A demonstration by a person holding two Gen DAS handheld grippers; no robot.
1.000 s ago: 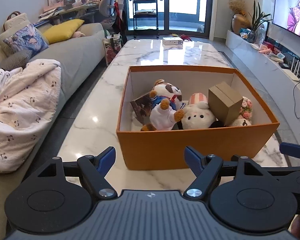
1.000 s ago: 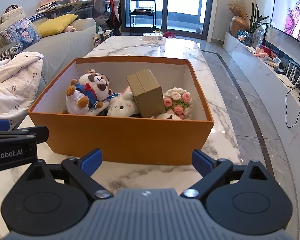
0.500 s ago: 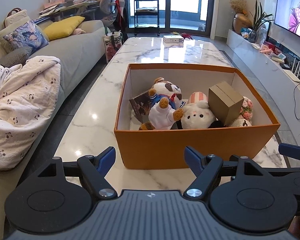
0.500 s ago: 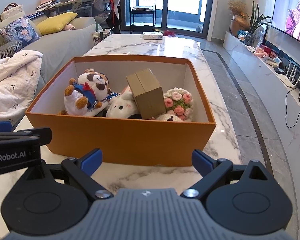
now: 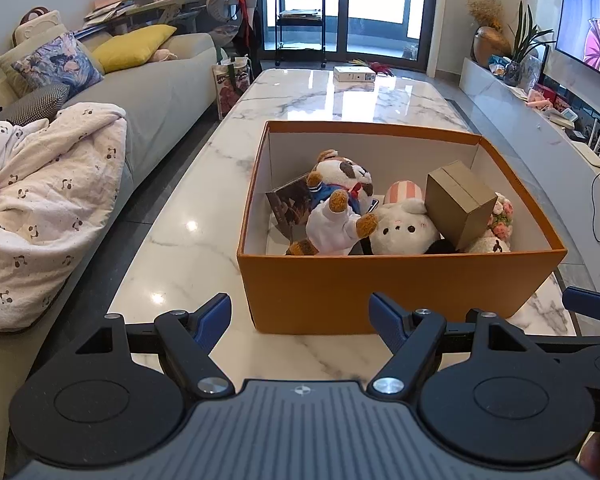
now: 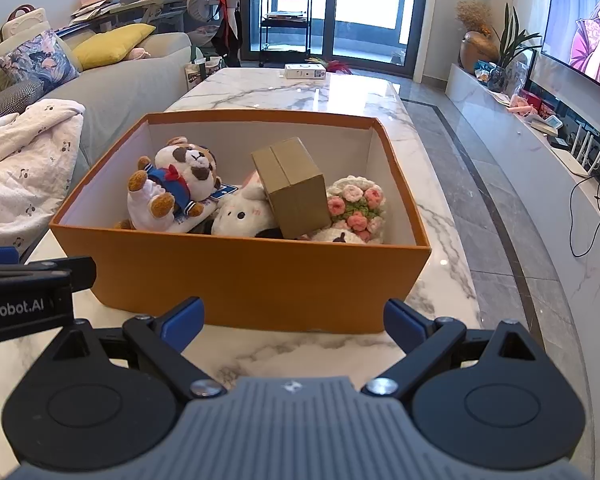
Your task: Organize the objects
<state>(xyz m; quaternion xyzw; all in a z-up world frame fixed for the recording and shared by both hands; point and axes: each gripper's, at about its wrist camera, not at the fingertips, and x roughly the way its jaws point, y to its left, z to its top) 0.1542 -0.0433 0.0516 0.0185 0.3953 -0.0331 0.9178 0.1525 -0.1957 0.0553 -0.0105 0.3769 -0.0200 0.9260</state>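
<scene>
Fingers of my left gripper and right gripper stand wide apart, holding nothing. Toys and carton sit inside the orange box on the surface.

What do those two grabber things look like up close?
Both match. The left gripper and right gripper each have two black jointed fingers tipped with blue pads, silver screws at the joints, big round black discs on each side and a ridged grey body. White lettering marks the side of the left gripper, seen from the right wrist view.
</scene>
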